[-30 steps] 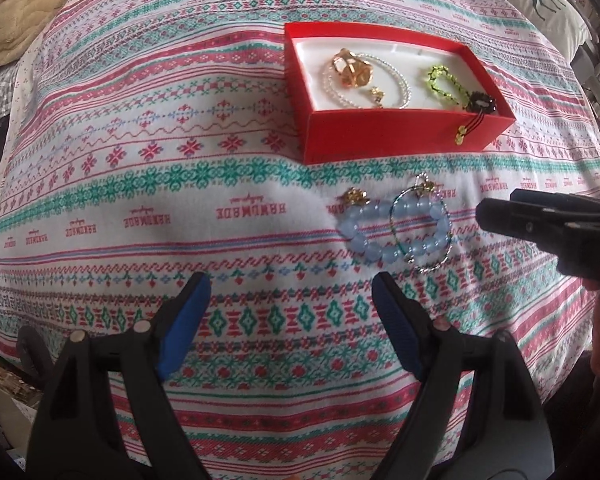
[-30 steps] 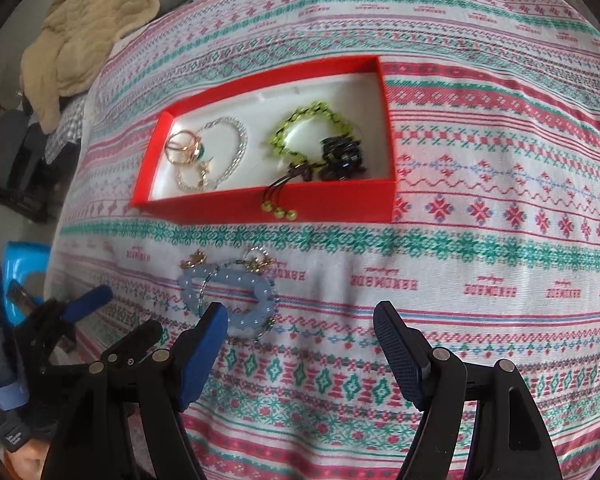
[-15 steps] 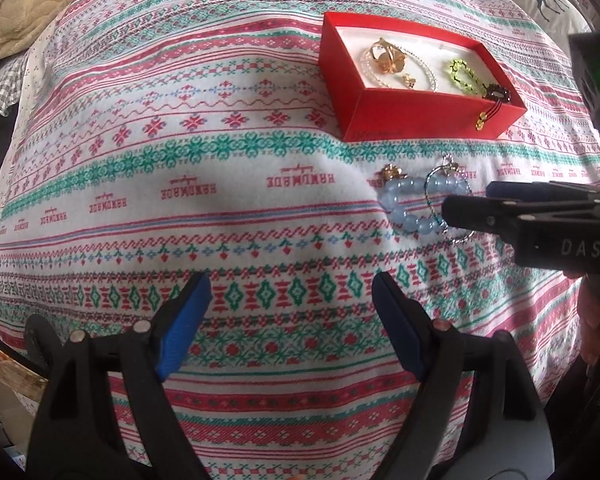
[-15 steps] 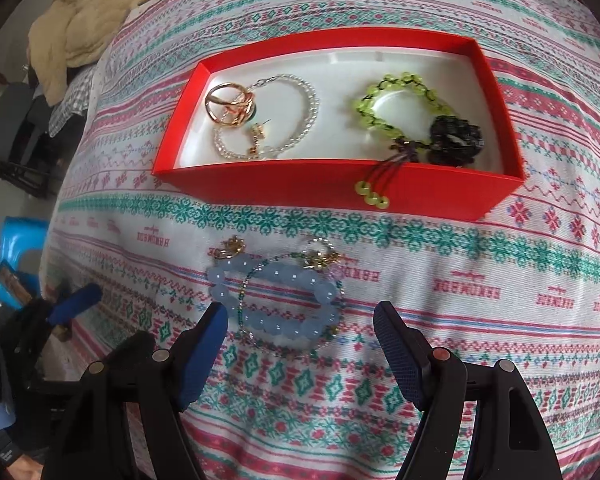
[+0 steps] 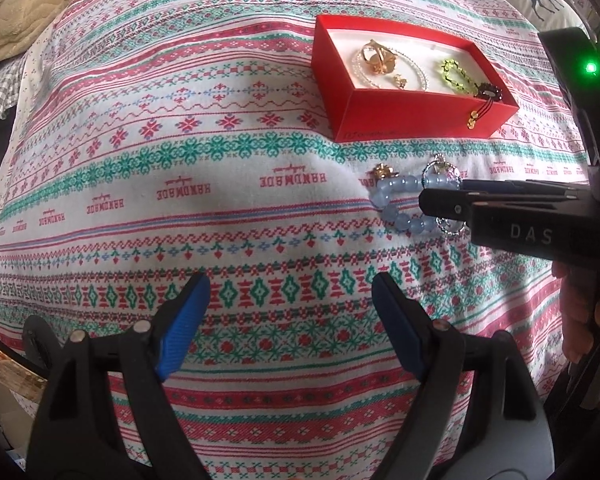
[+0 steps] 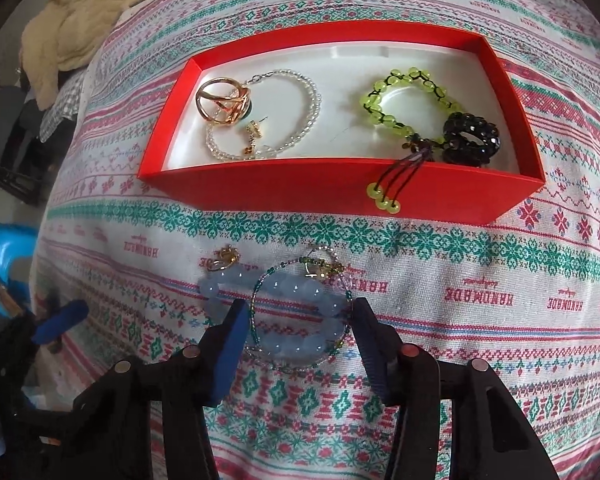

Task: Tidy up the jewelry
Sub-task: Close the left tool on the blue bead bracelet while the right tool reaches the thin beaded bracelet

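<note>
Closing on a bracelet beside the red box

Left wrist view: the left gripper (image 5: 290, 312) hangs spread and empty over the patterned cloth (image 5: 180, 152). Right wrist view: the right gripper (image 6: 298, 330) straddles the pale blue bead bracelet (image 6: 300, 312) on the cloth just before the red box (image 6: 308, 184), jaws closing, not yet pinching.

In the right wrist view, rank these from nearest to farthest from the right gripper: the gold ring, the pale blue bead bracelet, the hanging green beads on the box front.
1. Pale blue bead bracelet: on the cloth, between the closing jaws of the right gripper.
2. Hanging green beads: draped over the red box front wall, right of centre.
3. Gold ring: inside the box, far left corner.
</note>
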The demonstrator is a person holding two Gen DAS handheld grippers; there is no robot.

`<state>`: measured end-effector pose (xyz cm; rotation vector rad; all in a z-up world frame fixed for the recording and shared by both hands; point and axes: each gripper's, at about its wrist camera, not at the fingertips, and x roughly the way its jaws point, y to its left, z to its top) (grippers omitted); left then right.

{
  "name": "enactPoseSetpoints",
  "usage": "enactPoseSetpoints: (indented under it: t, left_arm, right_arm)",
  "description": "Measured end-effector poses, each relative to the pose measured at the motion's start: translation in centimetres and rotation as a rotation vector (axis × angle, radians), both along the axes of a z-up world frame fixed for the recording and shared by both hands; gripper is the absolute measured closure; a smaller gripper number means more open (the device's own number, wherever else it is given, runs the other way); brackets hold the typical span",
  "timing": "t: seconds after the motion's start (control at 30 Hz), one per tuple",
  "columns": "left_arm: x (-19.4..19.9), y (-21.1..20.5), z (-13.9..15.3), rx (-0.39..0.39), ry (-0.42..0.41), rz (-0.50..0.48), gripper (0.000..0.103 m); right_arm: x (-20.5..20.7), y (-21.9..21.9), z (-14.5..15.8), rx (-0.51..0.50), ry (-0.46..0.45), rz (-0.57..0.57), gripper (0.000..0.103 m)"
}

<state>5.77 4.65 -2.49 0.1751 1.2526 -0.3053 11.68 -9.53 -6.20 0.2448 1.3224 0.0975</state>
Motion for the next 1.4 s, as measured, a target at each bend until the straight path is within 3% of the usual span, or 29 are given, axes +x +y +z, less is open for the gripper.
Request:
enactPoseSetpoints:
  t: [0.27,0.43,0.63,0.83,1.17,1.23,1.4]
  left_arm:
    - [1.0,-1.7,0.2,-0.062,-0.005,0.014,0.020]
    - [1.9,-2.3,0.8,-0.185,-0.012,0.039,0.021]
    - [2.9,-4.1,0.4,-0.264,0.018,0.052,0.046]
    - [3.5,-6.3,-1.5,-0.241,0.061,0.052,0.063]
    - [4.0,-8.0,-2.9,-0.129,0.054,0.057,0.075]
    - [4.1,-8.9,-3.0,-0.092,0.041,0.044,0.088]
    - [4.0,-8.9,-3.0,-0.086,0.044,0.035,0.090]
  right_arm:
    - [-1.1,-2.4,0.8,0.003,-0.021,-0.020,0.050]
    - [-1.7,-3.6,1.6,0.006,-0.039,-0.034,0.051]
    - [-2.2,-4.8,2.0,-0.002,-0.050,-0.045,0.051]
    - [-2.6,-6.0,2.2,0.001,-0.052,-0.059,0.050]
    - [-2.8,-7.0,2.3,-0.003,-0.054,-0.068,0.050]
    - [-3.0,-7.4,2.3,-0.003,-0.052,-0.069,0.050]
    - [-3.6,-8.3,2.4,-0.004,-0.054,-0.069,0.050]
